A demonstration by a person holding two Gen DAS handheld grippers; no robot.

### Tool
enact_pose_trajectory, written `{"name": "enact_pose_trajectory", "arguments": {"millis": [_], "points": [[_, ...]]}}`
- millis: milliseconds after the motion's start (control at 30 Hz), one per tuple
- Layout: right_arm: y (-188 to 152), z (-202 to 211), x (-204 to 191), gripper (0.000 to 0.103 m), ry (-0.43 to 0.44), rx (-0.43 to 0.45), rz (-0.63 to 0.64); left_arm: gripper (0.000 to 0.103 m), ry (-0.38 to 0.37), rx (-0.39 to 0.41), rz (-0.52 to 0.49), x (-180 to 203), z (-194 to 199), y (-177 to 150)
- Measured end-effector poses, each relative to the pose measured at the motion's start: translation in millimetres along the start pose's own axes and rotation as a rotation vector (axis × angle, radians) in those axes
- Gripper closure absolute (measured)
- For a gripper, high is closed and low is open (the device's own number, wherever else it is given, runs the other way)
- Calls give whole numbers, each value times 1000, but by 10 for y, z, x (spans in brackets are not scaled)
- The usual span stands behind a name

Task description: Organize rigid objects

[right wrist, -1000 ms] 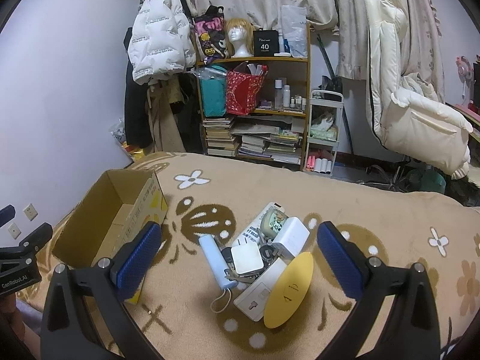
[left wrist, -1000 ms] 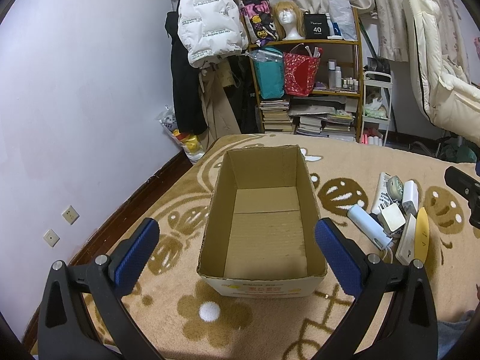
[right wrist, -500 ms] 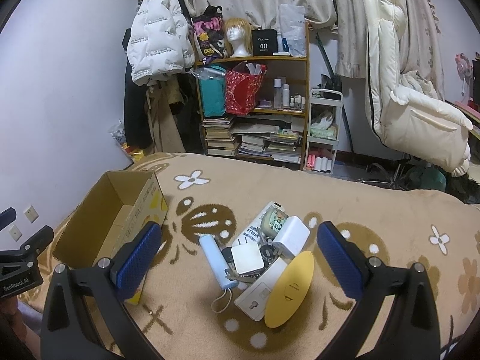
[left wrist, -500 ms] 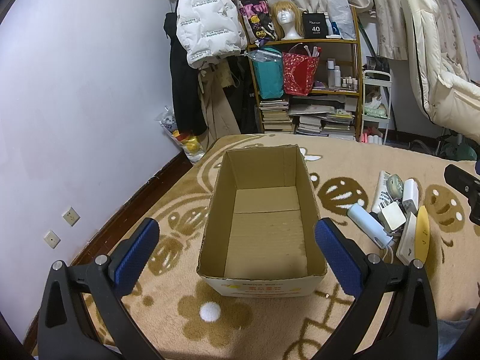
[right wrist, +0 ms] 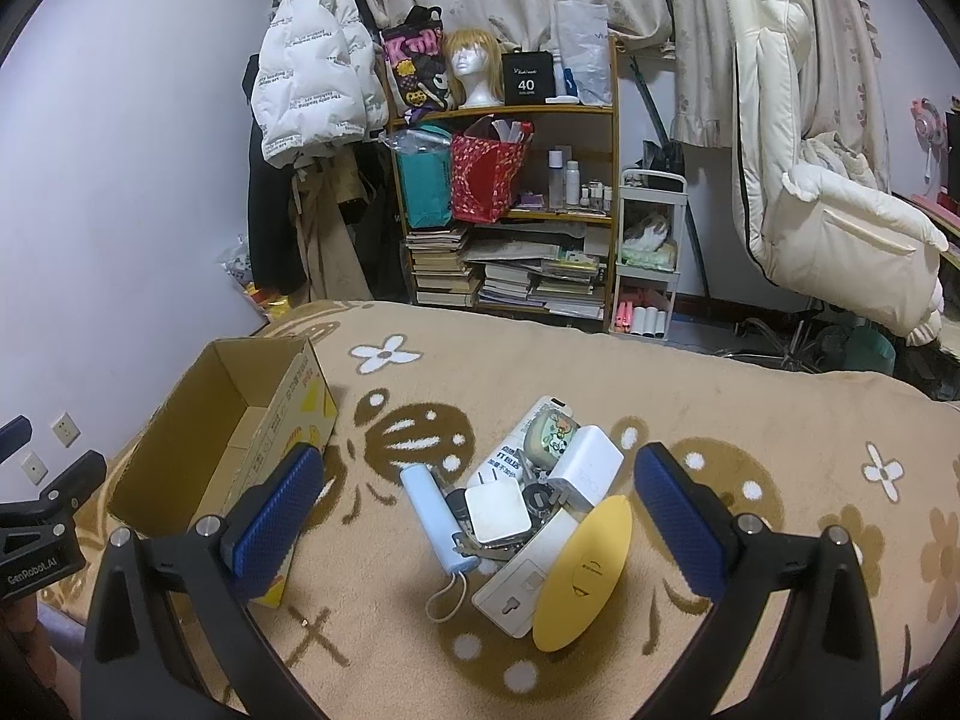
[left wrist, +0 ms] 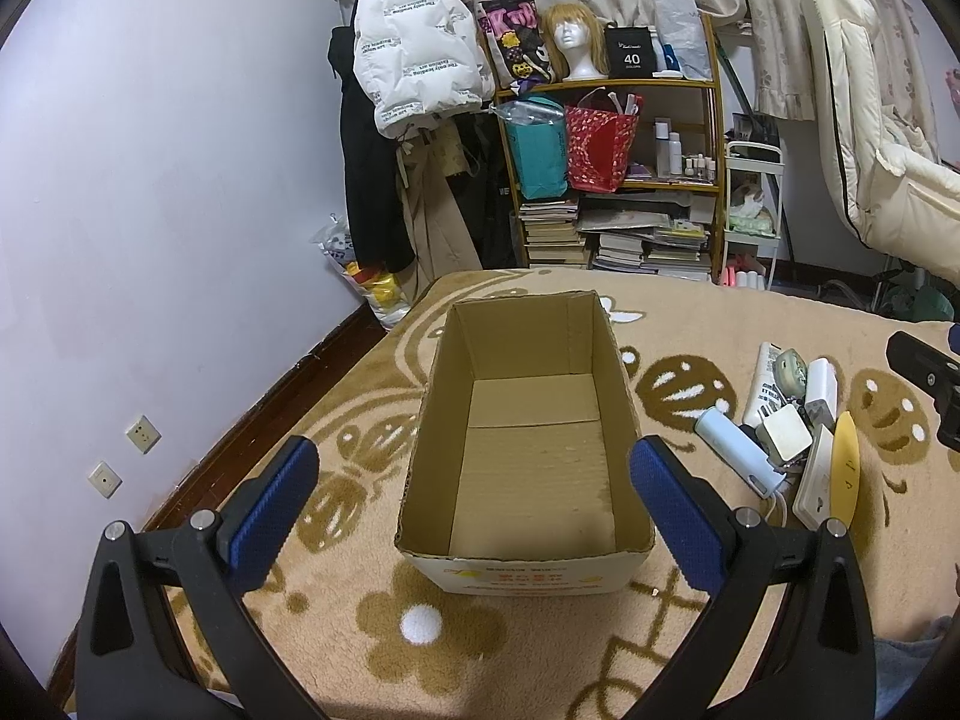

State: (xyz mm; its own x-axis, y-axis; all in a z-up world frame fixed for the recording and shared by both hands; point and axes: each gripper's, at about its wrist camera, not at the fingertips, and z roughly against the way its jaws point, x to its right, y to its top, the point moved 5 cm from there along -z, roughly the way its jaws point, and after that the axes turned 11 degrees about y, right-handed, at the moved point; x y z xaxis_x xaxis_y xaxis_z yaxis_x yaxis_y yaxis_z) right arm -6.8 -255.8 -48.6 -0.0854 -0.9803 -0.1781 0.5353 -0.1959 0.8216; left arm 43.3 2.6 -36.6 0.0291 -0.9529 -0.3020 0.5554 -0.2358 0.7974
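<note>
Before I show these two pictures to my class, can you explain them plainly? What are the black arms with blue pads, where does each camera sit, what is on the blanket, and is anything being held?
There is no robot here: a person holds a two-finger gripper in each hand, and a fisheye camera on each looks forward along its fingers. One picture comes from the left gripper, the other from the right gripper. The blue pads are the fingertips. Both grippers are open and hold nothing.

On the patterned blanket stands an empty cardboard box, in front of the left gripper. Beside it lies a pile of small hard things: a pale blue cylinder, a white square charger, a white adapter, a yellow oval case and a white power strip. They look meant for the box.
</note>
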Motion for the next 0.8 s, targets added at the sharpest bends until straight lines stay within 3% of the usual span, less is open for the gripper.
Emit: {"name": "enact_pose_trajectory", "arguments": {"millis": [333, 567, 800], "points": [[21, -3, 6, 0, -3, 1, 2, 0, 4, -9, -7, -4, -31, 23], [120, -123, 128, 0, -6, -25, -21, 0, 20, -23, -17, -48, -216, 224], [139, -455, 313, 0, 12, -82, -84, 0, 26, -110, -13, -119, -576, 379]]}}
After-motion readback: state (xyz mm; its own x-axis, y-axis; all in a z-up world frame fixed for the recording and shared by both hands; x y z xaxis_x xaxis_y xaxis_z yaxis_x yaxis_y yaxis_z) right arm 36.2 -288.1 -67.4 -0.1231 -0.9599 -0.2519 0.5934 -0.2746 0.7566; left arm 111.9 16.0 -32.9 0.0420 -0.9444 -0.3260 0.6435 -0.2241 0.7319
